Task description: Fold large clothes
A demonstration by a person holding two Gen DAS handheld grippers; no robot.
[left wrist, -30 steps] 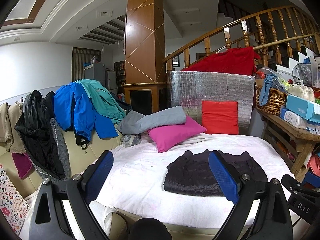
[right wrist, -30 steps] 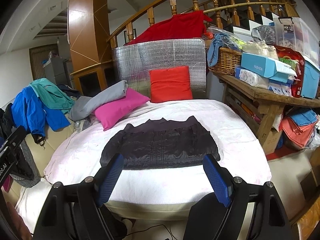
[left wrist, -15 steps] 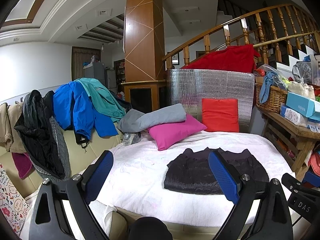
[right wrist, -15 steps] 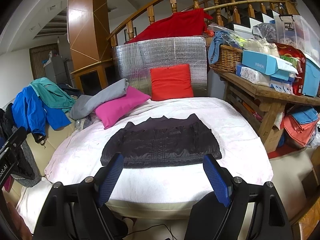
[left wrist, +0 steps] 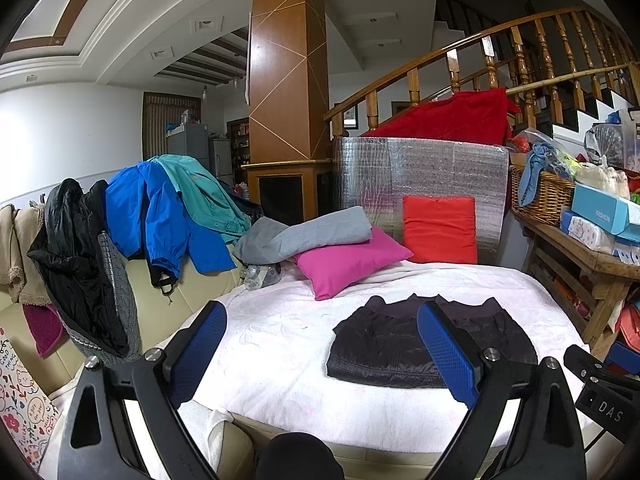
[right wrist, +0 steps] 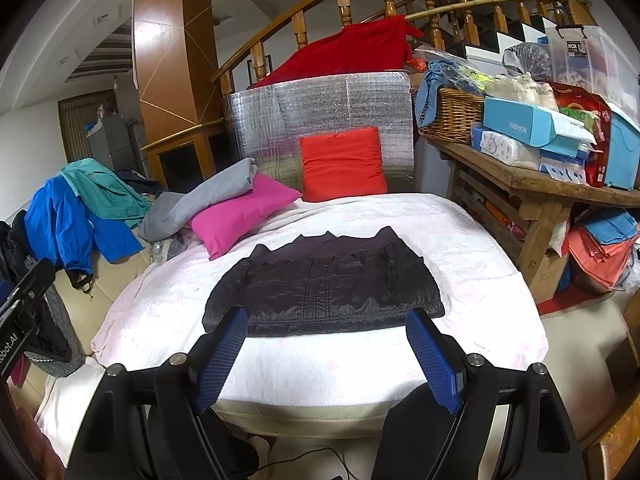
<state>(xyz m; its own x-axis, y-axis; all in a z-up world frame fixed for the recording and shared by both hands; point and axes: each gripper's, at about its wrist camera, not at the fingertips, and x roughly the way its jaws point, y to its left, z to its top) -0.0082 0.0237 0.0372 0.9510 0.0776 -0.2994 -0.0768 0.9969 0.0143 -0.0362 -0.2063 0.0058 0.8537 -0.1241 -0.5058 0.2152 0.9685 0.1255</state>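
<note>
From the left wrist camera, the left tongs stand wide with nothing between the blue pads, held back from the near edge of the bed with the pale pink-white cover. The dark quilted puffer jacket lies flat on the cover, already in a compact rectangle, off to the right of these tongs. If another fold is meant, the slick padded fabric is likely to spring open or slide, and a one-sided grab would drag the whole bundle askew. The pile of blue, teal and black coats draped over the cream sofa back is loosely hung; pulling one out could bring its neighbours down.

From the right wrist camera, the right tongs are likewise spread wide and empty, short of the jacket's near hem. The jacket sits mid-bed, well apart from the magenta cushion. Pinching too deep could catch the cover too and rumple it.
</note>
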